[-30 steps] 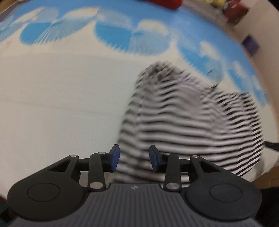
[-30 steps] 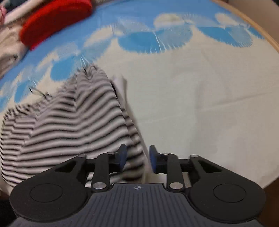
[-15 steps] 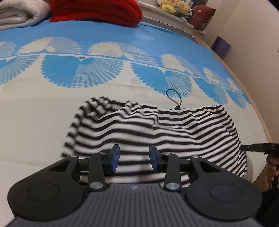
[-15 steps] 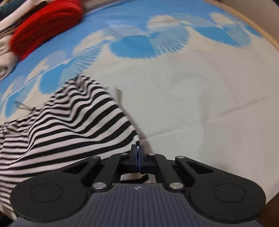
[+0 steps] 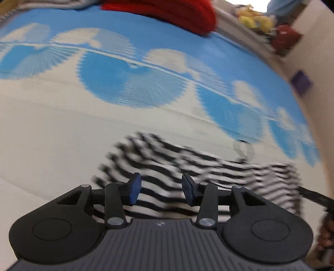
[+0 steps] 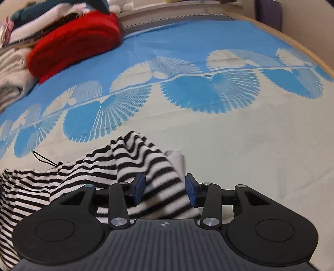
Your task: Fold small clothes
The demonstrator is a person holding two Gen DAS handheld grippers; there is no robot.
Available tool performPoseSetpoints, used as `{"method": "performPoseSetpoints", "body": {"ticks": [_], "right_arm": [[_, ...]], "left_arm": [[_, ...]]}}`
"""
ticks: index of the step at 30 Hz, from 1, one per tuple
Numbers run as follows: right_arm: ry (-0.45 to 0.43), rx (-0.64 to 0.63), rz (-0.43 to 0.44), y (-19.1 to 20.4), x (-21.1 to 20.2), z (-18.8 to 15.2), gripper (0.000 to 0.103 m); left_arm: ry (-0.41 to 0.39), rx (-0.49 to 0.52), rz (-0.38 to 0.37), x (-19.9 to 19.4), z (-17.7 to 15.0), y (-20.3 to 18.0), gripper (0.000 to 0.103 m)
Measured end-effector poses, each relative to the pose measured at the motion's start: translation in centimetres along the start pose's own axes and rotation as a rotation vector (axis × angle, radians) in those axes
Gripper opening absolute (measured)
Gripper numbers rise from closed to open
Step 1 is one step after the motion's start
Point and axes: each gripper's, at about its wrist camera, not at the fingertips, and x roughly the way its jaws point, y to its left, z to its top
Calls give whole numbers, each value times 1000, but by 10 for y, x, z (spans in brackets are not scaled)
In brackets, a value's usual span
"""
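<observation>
A black-and-white striped garment lies crumpled on the bedspread, blurred in the left wrist view. My left gripper hovers over its near edge; its jaws are opening and the blue pads stand clear of the cloth. In the right wrist view the same garment shows a raised fold, a white lining patch and a thin black loop. My right gripper is above its right corner, jaws opening, with striped cloth seen between the pads but not pinched. The right gripper's black finger shows at the left view's right edge.
The bedspread is cream with blue fan shapes. A red folded blanket and stacked clothes sit at the far left. The wooden bed edge curves along the right. Plush toys lie beyond the bed. A hand shows low right.
The lifted garment came down onto the bed. The right gripper, shut on its corner half a second ago, now stands apart. The left jaws have widened and both views shifted back.
</observation>
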Motion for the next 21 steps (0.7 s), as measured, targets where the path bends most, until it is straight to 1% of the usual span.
{"method": "performPoseSetpoints", "body": {"ticks": [1,3,6,7,8,9,10,11,12,13,14,15,16,17,18,19,20,21], "right_arm": [[8,-11,-12,5,6,2,43],[25,-12,-36,12,15,7,43],[15,-14,-57,20,21,12,43],[8,-20,-68,23,23,13,39],[2,-25,-79,24,24,14,24],[0,-26,-86,25,27,15,15],[0,-22,-88,24,28,15,2],[-8,-13,-90,23,28,17,1],[-29,-4,-95,22,27,18,1],[-75,8,-104,22,21,21,0],[-127,24,-117,20,15,23,0],[-177,45,-121,18,9,25,0],[-210,64,-120,17,5,26,0],[-217,70,-127,16,5,27,0],[-198,72,-136,16,10,27,1],[-148,80,-142,15,18,26,1],[-90,93,-147,13,27,23,3],[-41,111,-157,11,34,21,6]], "left_arm": [[-9,12,54,2,2,1,50],[-31,24,100,2,5,1,50],[-22,23,93,7,7,3,54],[-13,37,102,11,8,1,54],[-8,63,119,15,8,-1,54],[-8,88,134,19,7,-4,52],[-6,117,143,22,6,-7,44],[-6,147,146,25,5,-8,8],[-12,173,166,26,7,-10,1],[-55,180,199,25,8,-10,1],[-96,167,213,20,10,-9,1],[-126,136,192,16,12,-6,1],[-133,104,166,15,14,-2,1],[-111,96,156,18,13,-1,1],[-68,101,153,23,11,-1,5],[-9,102,144,30,8,0,10],[37,99,138,35,6,0,21],[36,98,155,32,5,2,28]]}}
